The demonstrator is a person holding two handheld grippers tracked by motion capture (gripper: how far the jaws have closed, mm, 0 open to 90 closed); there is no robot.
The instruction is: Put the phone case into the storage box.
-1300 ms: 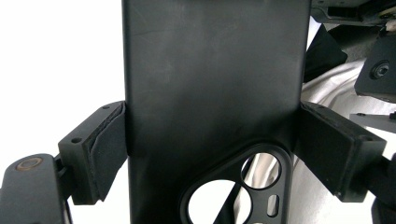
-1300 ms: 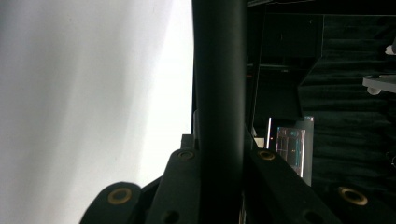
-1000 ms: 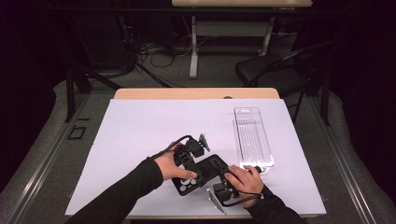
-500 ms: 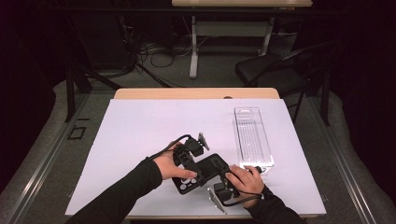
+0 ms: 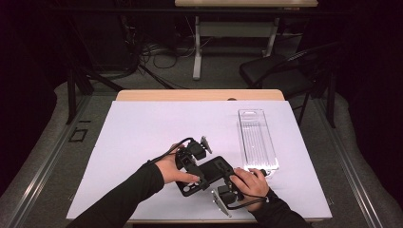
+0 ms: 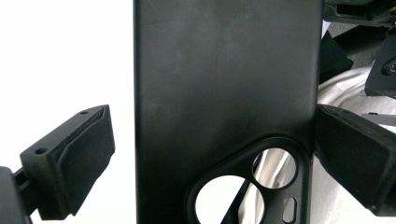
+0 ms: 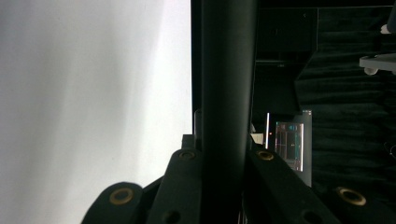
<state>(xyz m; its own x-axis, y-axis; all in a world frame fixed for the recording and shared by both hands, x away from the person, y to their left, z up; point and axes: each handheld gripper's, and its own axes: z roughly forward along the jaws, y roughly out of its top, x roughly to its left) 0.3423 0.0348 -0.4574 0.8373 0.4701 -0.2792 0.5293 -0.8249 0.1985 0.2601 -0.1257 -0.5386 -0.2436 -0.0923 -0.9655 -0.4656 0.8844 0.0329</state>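
A black phone case [image 5: 209, 175] with a camera cutout is held just above the white mat near the table's front edge. In the left gripper view the case [image 6: 224, 84] stands between the jaws of my left gripper [image 6: 222, 156]. Those jaws have just been opening. The left pad [image 6: 88, 154] is clear of the case and the right pad [image 6: 355, 158] sits at its edge. My right gripper [image 7: 224, 163] is shut on the case [image 7: 229, 70], seen edge-on. In the high view my left gripper [image 5: 196, 171] and right gripper [image 5: 224, 184] meet at the case.
A clear plastic tray [image 5: 256, 137] lies lengthwise on the right of the white mat [image 5: 142, 128]. The wooden table edge [image 5: 199, 95] shows at the back. A dark chair [image 5: 280, 71] and cables stand on the floor beyond.
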